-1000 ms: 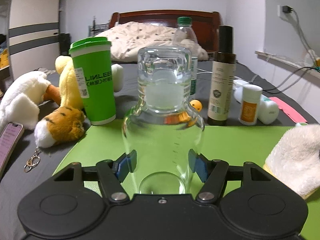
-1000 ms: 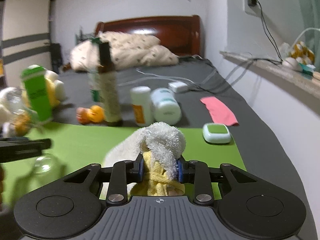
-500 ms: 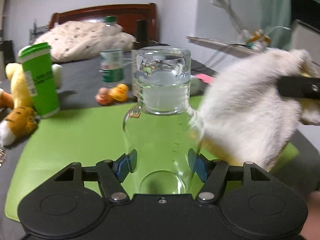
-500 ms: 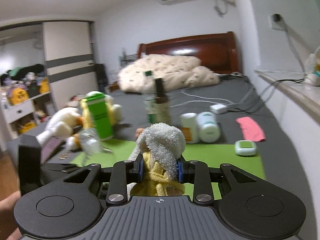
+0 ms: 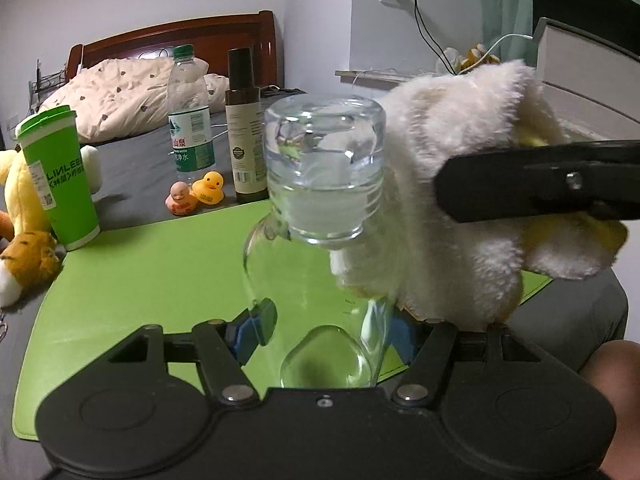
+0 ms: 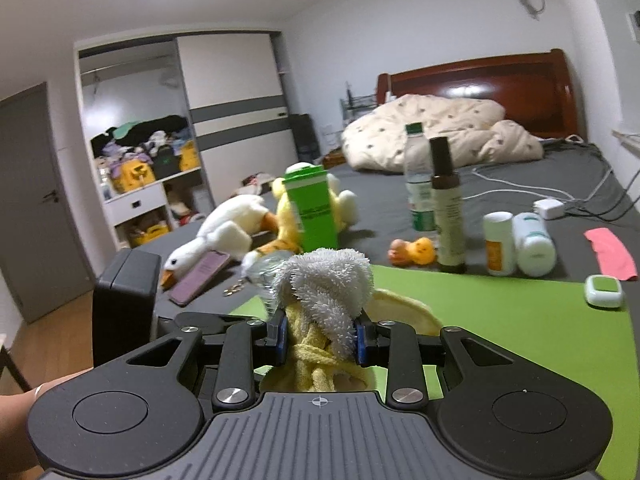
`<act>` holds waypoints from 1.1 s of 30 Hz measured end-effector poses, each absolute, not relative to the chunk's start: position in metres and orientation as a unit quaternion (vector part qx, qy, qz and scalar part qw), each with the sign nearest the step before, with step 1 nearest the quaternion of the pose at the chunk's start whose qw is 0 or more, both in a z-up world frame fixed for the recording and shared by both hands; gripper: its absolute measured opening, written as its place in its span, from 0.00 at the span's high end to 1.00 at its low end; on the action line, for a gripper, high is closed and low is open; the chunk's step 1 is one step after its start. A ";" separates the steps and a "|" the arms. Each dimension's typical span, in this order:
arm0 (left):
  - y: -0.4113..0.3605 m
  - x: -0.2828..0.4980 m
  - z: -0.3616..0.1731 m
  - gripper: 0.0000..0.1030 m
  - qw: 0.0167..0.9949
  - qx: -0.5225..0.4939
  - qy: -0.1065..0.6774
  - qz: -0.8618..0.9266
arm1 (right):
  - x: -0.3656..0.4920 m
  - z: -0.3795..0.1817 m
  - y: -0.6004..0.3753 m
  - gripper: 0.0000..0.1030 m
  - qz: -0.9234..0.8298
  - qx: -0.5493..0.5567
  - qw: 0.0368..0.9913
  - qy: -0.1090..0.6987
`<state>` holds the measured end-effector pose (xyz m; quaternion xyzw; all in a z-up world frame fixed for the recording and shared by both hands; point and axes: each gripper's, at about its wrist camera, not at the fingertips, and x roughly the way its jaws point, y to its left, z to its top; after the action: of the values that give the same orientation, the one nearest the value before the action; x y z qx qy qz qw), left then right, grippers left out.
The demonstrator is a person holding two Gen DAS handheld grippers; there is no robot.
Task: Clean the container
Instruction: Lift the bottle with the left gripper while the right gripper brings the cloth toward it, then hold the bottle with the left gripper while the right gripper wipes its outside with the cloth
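Your left gripper [image 5: 326, 330] clamps the clear bottle [image 5: 320, 216] above the green mat [image 5: 152, 272] on the grey bed [image 6: 520, 184]; your right gripper [image 6: 320, 338] pinches the fluffy cloth [image 6: 326, 280] against its side. Bare mat lies right.

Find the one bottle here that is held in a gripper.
The clear glass bottle, clamped in the left gripper; the water bottle and brown bottle stand free.
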<state>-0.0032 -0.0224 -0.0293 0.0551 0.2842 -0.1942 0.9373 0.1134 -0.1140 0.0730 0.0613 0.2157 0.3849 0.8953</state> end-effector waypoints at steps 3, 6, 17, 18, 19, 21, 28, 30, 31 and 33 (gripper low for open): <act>-0.021 -0.001 -0.029 0.38 0.936 0.054 0.286 -0.197 | 0.123 0.068 -0.115 0.70 0.392 0.063 0.888 0.230; -0.020 0.000 -0.030 0.38 0.935 0.058 0.284 -0.203 | 0.131 0.060 -0.117 0.70 0.401 0.060 0.881 0.243; -0.015 0.006 -0.029 0.38 0.931 0.051 0.291 -0.214 | 0.151 0.034 -0.118 0.70 0.430 0.020 0.860 0.273; -0.015 0.005 -0.030 0.38 0.931 0.053 0.289 -0.216 | 0.150 0.031 -0.119 0.70 0.431 0.021 0.859 0.275; -0.015 0.005 -0.030 0.38 0.931 0.055 0.287 -0.218 | 0.151 0.029 -0.120 0.70 0.433 0.022 0.858 0.277; -0.014 0.006 -0.030 0.38 0.930 0.055 0.288 -0.220 | 0.154 0.027 -0.120 0.70 0.433 0.024 0.857 0.280; -0.023 -0.001 -0.031 0.37 0.937 0.096 0.263 -0.211 | 0.146 0.043 -0.131 0.70 0.447 0.028 0.858 0.252; -0.024 -0.002 -0.032 0.37 0.937 0.102 0.259 -0.210 | 0.142 0.052 -0.135 0.70 0.457 0.030 0.856 0.239; -0.024 -0.002 -0.031 0.37 0.937 0.102 0.259 -0.210 | 0.140 0.055 -0.135 0.70 0.460 0.031 0.856 0.233; -0.024 -0.001 -0.030 0.37 0.936 0.098 0.264 -0.213 | 0.138 0.063 -0.137 0.70 0.466 0.033 0.857 0.220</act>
<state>-0.0009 -0.0237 -0.0301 0.0982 0.2635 -0.2127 0.9358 0.1383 -0.1368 0.0630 0.0332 0.2199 0.4657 0.8566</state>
